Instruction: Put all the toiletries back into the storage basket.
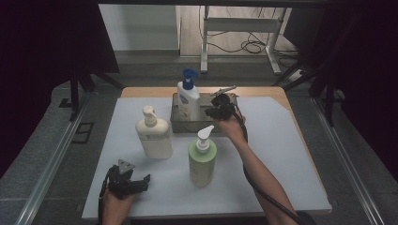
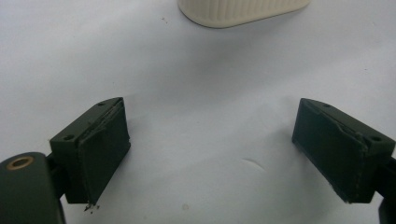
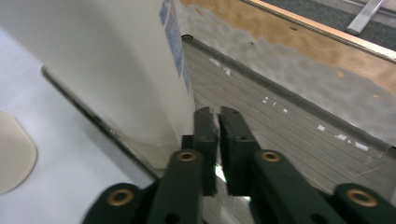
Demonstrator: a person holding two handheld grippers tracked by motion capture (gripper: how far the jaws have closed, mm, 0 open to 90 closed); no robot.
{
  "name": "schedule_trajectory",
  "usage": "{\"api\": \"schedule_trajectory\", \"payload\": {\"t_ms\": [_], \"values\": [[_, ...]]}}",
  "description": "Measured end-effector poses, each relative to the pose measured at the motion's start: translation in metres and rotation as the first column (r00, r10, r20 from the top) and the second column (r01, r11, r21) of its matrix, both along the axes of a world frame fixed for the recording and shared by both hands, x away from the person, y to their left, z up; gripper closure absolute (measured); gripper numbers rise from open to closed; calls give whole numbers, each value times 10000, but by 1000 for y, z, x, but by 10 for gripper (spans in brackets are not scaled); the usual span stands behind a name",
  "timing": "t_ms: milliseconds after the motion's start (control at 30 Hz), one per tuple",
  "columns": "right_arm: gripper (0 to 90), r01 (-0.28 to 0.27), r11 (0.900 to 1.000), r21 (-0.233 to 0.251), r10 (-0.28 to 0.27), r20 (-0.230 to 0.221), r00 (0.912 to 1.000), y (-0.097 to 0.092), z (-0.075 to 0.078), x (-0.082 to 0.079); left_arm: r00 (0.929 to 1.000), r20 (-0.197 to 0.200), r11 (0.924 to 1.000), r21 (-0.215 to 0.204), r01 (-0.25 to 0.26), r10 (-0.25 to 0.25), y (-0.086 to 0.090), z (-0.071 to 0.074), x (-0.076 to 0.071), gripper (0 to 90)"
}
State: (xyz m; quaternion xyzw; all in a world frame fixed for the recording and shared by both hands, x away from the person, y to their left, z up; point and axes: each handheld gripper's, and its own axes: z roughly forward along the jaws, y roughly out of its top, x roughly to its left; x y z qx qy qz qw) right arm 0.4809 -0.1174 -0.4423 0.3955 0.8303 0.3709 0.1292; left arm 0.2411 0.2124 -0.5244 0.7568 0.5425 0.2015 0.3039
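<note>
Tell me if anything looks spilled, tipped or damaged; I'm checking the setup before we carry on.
Nothing spilled or tipped: the cream bottle, green bottle and blue-capped bottle all stand upright, the last inside the metal tray. Only minor wear stands out: the left hand-held gripper has frayed pad edges.

My right gripper (image 3: 218,140), jaws closed empty, sits over the metal tray (image 3: 289,126), just beside a white bottle (image 3: 116,70).

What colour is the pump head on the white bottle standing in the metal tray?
Blue. The pump head on the white bottle in the metal tray shows best in the high view.
</note>
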Motion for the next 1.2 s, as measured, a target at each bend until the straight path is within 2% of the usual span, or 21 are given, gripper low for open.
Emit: {"api": "schedule_trajectory", "payload": {"t_ms": [100,267,467,600,733,1200], "values": [[896,39,10000,35,-38,-37,10000,4,-2,3,10000,-4,10000,-4,-7,7,0,0,0,105],[898,26,9998,-207,-27,-50,10000,14,-4,5,10000,-10,10000,2,1,-1,0,0,0,105],[897,149,9999,-61,-151,-368,9992,16,-9,10,10000,-6,10000,-5,-7,7,0,0,0,105],[896,-4,10000,-66,0,-492,9988,20,-11,11,10000,-10,10000,4,1,-1,0,0,0,105],[896,-114,9995,-285,101,-476,9988,26,-14,10,10000,-10,10000,3,2,-2,0,0,0,105],[891,-330,9989,-322,310,-609,9977,38,-16,12,10000,2,10000,-20,-14,14,0,0,0,105]]}}
